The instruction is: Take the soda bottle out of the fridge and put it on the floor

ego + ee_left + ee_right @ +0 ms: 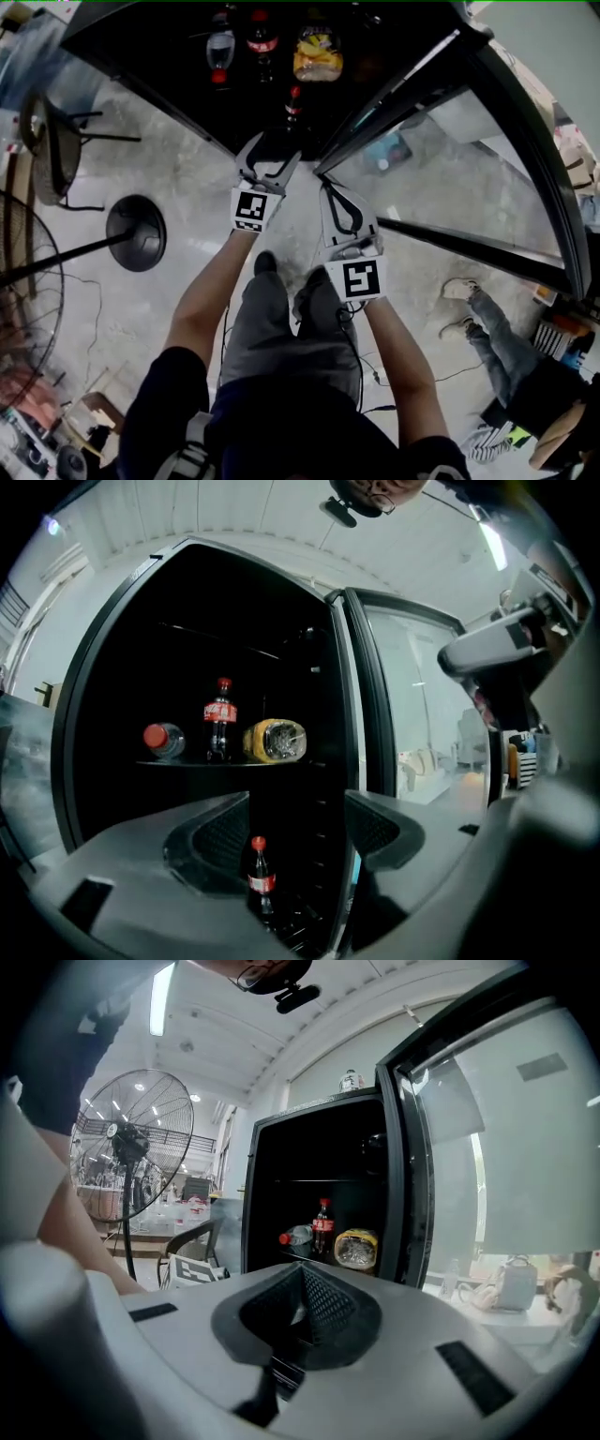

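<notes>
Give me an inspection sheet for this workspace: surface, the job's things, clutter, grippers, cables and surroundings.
Surface: pale grey concrete floor.
Job's things: small red-capped cola bottle upright low in the open black fridge; taller cola bottle upright on its shelf.
Clutter: clear red-capped bottle and yellow jar, both lying on that shelf.
Grippers: left gripper open, empty, aimed at the small bottle; right gripper shut, empty.
Cables: thin dark cable on the floor.
Surroundings: glass fridge door swung open; black pedestal fan; dark chair; seated person.

Glossy plastic soda bottle, smooth glass fridge door
</notes>
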